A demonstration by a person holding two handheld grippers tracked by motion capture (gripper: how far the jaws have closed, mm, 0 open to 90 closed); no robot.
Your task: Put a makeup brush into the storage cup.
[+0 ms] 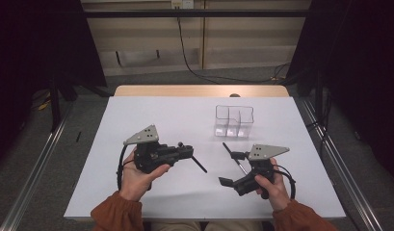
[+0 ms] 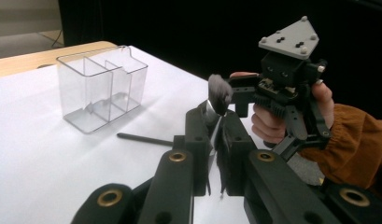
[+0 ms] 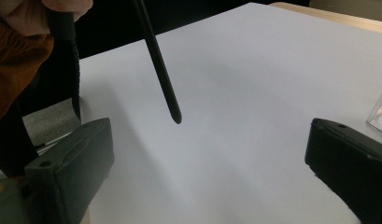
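White sheet (image 1: 151,115) covers the table, wooden edge at the far side, grey floor and dark curtains around. High view: two grippers, one clear organizer (image 1: 233,121) with three compartments, two brushes. Left gripper (image 1: 189,153) is clamped on one brush (image 1: 199,164), whose dark handle sticks out toward the middle. Right gripper (image 1: 231,168) has its jaws spread wide, second brush (image 1: 234,158) lying on the sheet between them, just in front of the organizer.

Left gripper view: jaws closed on the brush (image 2: 220,94), bristle head up; second brush (image 2: 144,138) flat on the sheet near the organizer (image 2: 102,86); right gripper (image 2: 242,95) farther off.

Right gripper view: two jaws wide apart, nothing pressed; held brush's handle tip (image 3: 160,70) hangs over the sheet.
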